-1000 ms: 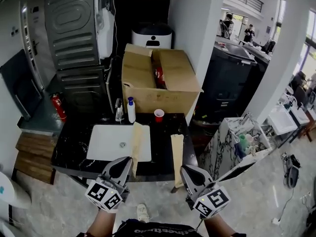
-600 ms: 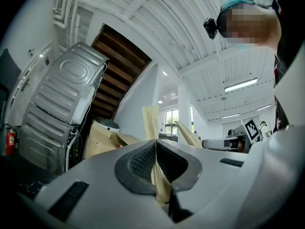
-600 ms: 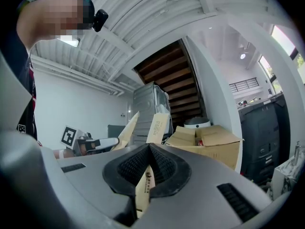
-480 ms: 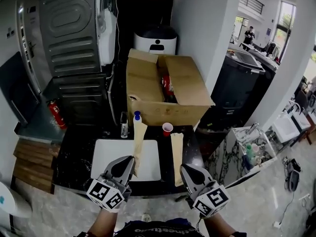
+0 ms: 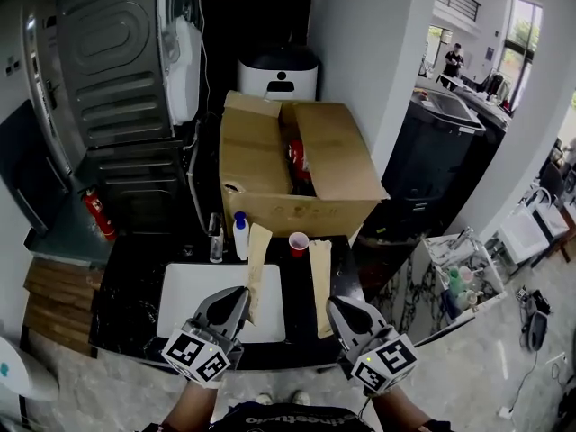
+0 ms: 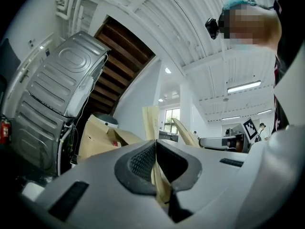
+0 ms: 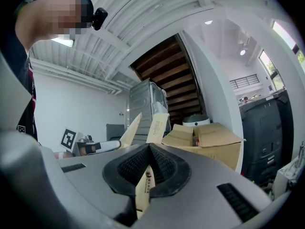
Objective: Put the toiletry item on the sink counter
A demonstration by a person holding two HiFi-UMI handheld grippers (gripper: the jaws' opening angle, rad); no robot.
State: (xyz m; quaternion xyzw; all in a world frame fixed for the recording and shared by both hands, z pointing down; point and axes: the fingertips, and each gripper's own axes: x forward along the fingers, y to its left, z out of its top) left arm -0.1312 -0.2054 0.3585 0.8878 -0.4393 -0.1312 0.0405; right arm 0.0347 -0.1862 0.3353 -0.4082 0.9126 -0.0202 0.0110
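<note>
Head view: the left gripper (image 5: 239, 292) and right gripper (image 5: 336, 305) are hanging over the front edge of the black sink counter (image 5: 126, 286). The left packet (image 5: 257, 264), long and tan, is crossing the white basin's (image 5: 202, 300) right edge, and the right packet (image 5: 320, 273) is running alongside. Left gripper view: the jaws are pinching the left packet tight. Right gripper view: the jaws are clamping the right packet.

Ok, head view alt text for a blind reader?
The left gripper and right gripper each clamp a long tan packet before a black sink counter with a white basin. On it stand a spray bottle and a red cup; behind, an open cardboard box.
</note>
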